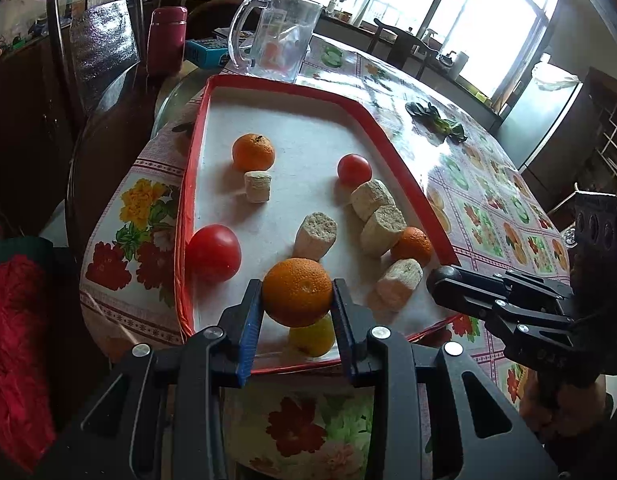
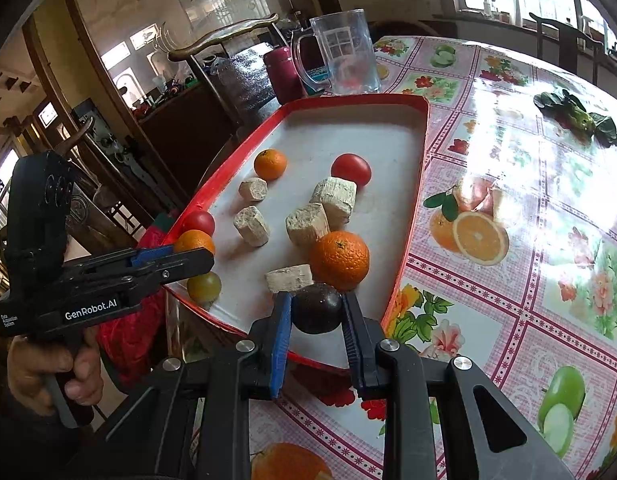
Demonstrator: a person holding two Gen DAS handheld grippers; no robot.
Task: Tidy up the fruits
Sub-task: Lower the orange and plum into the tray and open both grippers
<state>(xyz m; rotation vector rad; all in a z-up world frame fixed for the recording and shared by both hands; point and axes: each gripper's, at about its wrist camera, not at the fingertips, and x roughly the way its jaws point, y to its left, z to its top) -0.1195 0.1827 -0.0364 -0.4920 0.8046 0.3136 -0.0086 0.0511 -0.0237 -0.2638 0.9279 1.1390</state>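
Up close, the left gripper (image 1: 297, 292) pinched a round dimpled orange (image 1: 297, 293) between its blue-edged fingers, held above the near end of the red-rimmed white tray (image 1: 404, 168). A yellow-green round fruit (image 1: 313, 338) lay half hidden beneath it. The right gripper (image 2: 317, 309) pinched a dark purple round fruit (image 2: 317, 309) over the tray's near edge; its lower part was cut off by the fingers. Being round, neither held fruit showed a long axis. Beyond lay pale cut cylinder pieces (image 1: 317, 236) tilted various ways, two red tomatoes (image 1: 214, 253), other oranges (image 1: 253, 152), and a clear glass mug (image 1: 282, 36) on the flowered tablecloth (image 2: 508, 280).
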